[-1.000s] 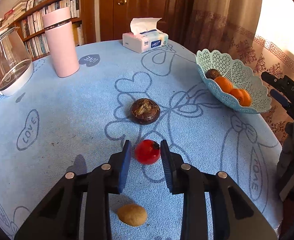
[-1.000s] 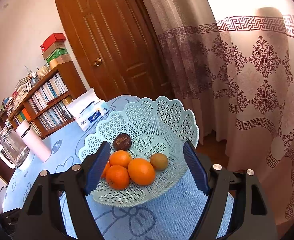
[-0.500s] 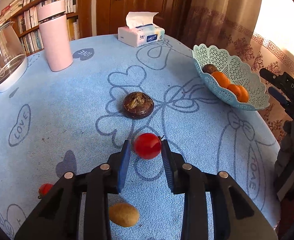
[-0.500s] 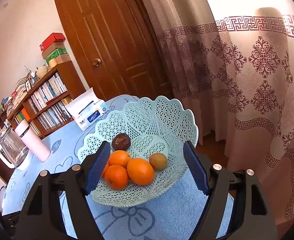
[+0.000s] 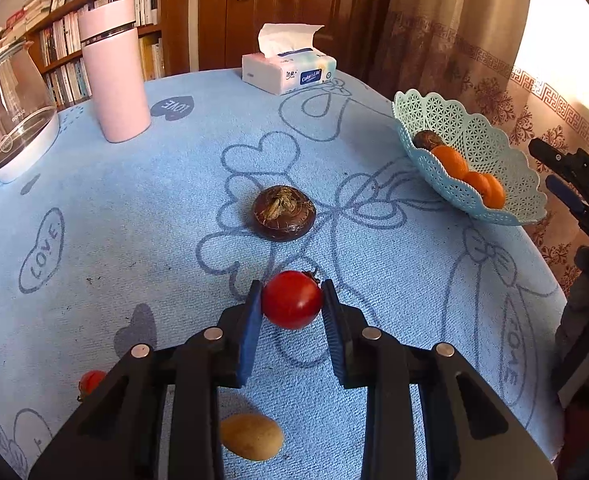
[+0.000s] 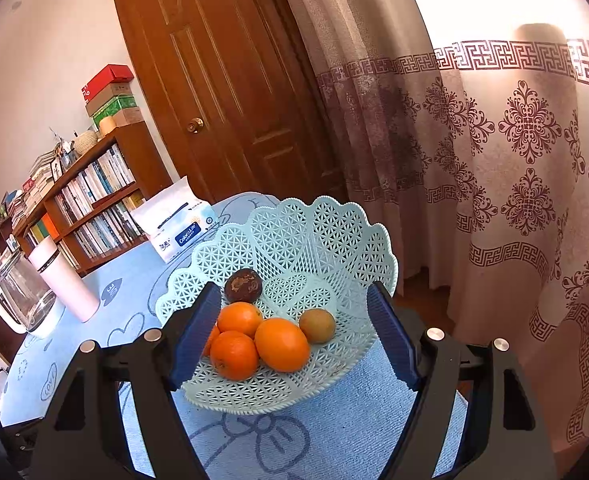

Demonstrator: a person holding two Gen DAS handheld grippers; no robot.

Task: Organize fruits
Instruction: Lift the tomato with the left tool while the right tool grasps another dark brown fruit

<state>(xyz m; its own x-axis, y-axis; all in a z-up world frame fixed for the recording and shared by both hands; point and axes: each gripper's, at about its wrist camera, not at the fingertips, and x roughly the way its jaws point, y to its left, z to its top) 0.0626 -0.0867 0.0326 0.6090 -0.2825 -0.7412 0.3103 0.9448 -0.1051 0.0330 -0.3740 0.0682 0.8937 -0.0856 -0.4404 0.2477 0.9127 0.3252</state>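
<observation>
My left gripper (image 5: pixel 292 308) is shut on a red tomato (image 5: pixel 291 299) and holds it above the blue tablecloth. A dark brown round fruit (image 5: pixel 284 212) lies ahead of it. A yellow-brown fruit (image 5: pixel 251 436) and a small red fruit (image 5: pixel 90 381) lie below and behind the fingers. The light blue lattice basket (image 5: pixel 490 148) stands at the right table edge. In the right wrist view the basket (image 6: pixel 334 240) holds several oranges (image 6: pixel 281 344), a dark fruit (image 6: pixel 243 286) and a kiwi (image 6: pixel 317 325). My right gripper (image 6: pixel 294 336) is open, its fingers either side of the basket's near part.
A pink tumbler (image 5: pixel 114 72), a glass kettle (image 5: pixel 10 112) and a tissue box (image 5: pixel 288 68) stand at the far side of the table. A bookshelf, a wooden door and curtains are behind. The right gripper's body (image 5: pixel 582 192) shows beyond the table's right edge.
My left gripper closed on the tomato and lifted it off the cloth, moving slightly forward. The right gripper and basket have hardly moved.
</observation>
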